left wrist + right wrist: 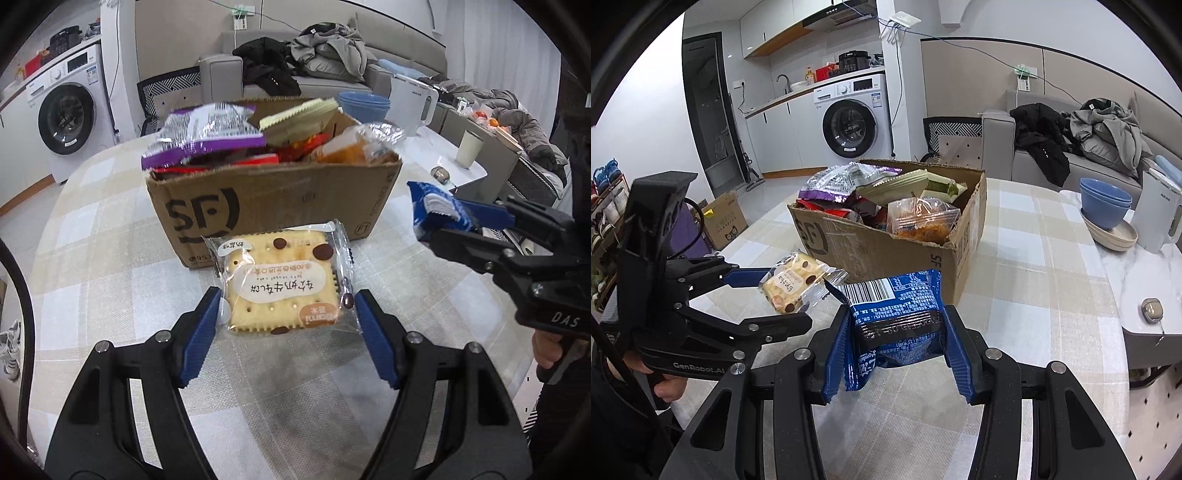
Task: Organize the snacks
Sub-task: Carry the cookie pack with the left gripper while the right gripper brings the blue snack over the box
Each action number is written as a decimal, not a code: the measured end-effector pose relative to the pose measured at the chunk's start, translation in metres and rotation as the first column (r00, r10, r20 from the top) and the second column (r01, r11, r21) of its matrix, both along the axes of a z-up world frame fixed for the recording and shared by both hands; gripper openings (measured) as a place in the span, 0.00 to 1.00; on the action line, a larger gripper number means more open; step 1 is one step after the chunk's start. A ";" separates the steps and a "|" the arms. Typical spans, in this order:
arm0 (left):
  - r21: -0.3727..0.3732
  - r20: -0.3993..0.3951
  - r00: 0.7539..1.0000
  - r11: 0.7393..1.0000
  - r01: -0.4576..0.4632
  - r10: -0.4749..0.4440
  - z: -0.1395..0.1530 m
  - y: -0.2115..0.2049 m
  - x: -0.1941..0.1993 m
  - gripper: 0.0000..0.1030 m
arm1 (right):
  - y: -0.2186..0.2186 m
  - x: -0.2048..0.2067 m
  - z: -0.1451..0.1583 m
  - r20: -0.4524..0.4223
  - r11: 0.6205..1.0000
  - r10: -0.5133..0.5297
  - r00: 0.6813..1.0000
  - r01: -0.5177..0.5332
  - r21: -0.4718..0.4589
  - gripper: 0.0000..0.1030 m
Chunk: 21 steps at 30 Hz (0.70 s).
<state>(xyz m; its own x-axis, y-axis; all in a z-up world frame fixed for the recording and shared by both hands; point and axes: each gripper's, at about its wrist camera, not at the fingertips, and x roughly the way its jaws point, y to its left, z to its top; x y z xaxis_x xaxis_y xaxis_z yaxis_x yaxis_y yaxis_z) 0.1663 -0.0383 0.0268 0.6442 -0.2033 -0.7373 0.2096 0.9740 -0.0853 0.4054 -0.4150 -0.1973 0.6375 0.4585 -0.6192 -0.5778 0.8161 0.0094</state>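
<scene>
A clear-wrapped square cracker packet (280, 280) sits between the blue pads of my left gripper (288, 299), which is shut on it. The right wrist view shows that packet (792, 282) lifted off the table in the left gripper (786, 295). My right gripper (897, 317) is shut on a blue snack packet (897, 302), barcode side up, held above the cloth; the left wrist view shows it (432, 206) at the right. Just beyond both stands an open cardboard box (273, 195) stuffed with several snack bags (849, 181).
The box stands on a checked tablecloth (1034, 280). Stacked blue bowls (1104, 203) and a white kettle (1160, 214) sit at the table's right. A white cup (468, 149) and a small round object (1151, 309) lie on a marble top. A sofa with clothes is behind.
</scene>
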 end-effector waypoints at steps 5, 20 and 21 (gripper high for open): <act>-0.004 0.026 1.000 1.000 -0.011 0.011 0.032 0.007 -0.009 0.68 | 0.001 -0.002 0.006 0.011 0.999 0.007 1.000 -0.007 0.033 0.48; -0.035 0.113 0.992 0.998 -0.052 0.056 0.127 0.043 -0.026 0.69 | -0.001 -0.004 0.033 0.065 0.995 -0.026 0.998 0.020 0.102 0.48; -0.035 0.118 0.991 0.998 -0.055 0.059 0.131 0.044 -0.025 0.69 | -0.001 -0.003 0.035 0.055 0.993 -0.028 0.998 0.022 0.113 0.48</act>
<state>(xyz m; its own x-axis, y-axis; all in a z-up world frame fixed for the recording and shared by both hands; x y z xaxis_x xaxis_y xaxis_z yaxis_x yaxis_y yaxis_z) 0.1415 0.0056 0.1581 0.7381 -0.1856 -0.6487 0.1646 0.9819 -0.0936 0.4024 -0.4160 -0.1618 0.6823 0.5065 -0.5272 -0.5594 0.8259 0.0696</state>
